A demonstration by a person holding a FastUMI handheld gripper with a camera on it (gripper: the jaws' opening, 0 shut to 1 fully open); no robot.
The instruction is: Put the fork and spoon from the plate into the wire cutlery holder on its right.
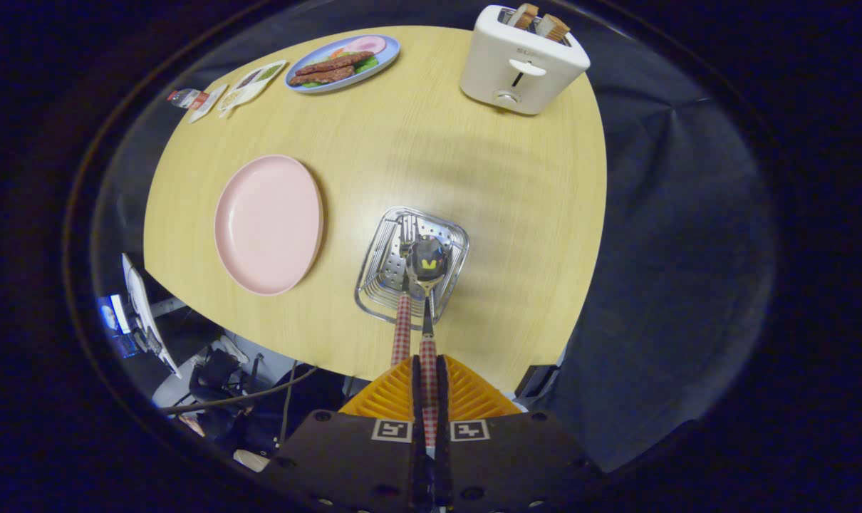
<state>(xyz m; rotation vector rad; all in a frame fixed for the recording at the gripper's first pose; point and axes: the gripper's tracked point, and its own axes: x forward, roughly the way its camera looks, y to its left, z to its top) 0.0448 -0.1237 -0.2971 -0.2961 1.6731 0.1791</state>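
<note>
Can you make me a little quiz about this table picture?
1. True or false: the pink plate has a fork on it.
2. What is the gripper shut on? A) spoon B) toaster C) blue plate
3. Fill in: the fork stands inside the wire ____.

Key: 1 false; 2 A, both fingers press its checked handle; 3 cutlery holder, right of the pink plate.

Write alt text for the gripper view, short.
The tongs are shut on a spoon by its checked handle, its bowl over the wire cutlery holder, where a fork already leans. Left of the holder sits a bare pink plate; beyond are a toaster and a plate of food.
</note>
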